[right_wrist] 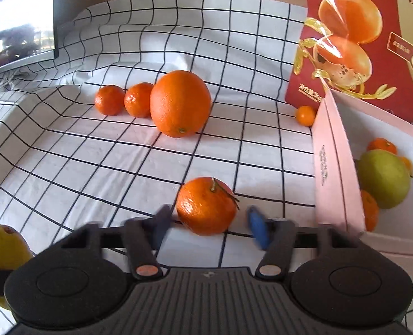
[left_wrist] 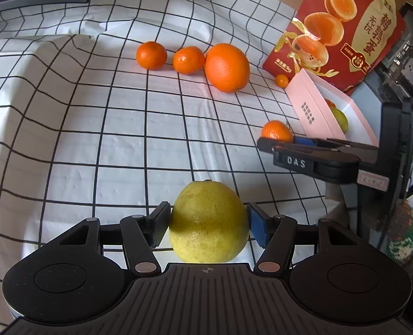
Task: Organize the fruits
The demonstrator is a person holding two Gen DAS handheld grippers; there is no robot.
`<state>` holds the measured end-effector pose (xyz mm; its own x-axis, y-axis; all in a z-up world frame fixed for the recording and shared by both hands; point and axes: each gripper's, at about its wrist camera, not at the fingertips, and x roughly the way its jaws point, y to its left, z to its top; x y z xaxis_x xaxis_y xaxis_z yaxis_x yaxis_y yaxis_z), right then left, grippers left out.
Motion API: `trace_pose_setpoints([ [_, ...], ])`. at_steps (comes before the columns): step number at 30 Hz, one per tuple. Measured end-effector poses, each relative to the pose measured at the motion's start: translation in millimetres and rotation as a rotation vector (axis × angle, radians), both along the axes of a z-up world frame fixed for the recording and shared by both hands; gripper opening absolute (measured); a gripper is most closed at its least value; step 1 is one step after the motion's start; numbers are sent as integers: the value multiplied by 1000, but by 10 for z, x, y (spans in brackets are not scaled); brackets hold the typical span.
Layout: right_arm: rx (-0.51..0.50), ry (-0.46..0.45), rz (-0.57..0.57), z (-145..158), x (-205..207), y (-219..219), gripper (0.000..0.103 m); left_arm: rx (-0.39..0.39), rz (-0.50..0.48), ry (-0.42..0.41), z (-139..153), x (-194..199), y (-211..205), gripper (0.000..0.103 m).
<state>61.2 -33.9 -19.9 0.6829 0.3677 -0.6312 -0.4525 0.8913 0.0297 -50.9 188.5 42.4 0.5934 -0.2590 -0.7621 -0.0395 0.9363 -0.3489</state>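
the left gripper [left_wrist: 208,224] is pinching the yellow pear [left_wrist: 208,223] between its pads just above the checked cloth [left_wrist: 94,139], while the right gripper [right_wrist: 208,224] stands spread around the stemmed mandarin [right_wrist: 205,206], pads near it on both sides but not clearly touching. from here i'd say close gently on the mandarin's widest part, keeping clear of the stem, then lift straight up before swinging to the pink box [right_wrist: 335,167], where a green pear [right_wrist: 384,178] and small oranges already crowd the near corner.
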Motion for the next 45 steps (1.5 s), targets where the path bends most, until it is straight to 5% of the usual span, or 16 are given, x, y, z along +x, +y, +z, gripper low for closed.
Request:
trace_pose_setpoints([
  [7,24,48,26,-7,-300,-201,43,10,-13,-9,15,90,-45,65],
  [22,45,70,-100,-104,-794,-778,46,123,-86,-49,12,441,-376,66],
  [34,36,12,-118,-185,-1003,-667,76,159,-88,-45,21,485,-447,65],
  [45,31,28,-92,-226,-1039,-622,98,84,-112,-31,101,396,-372,66],
])
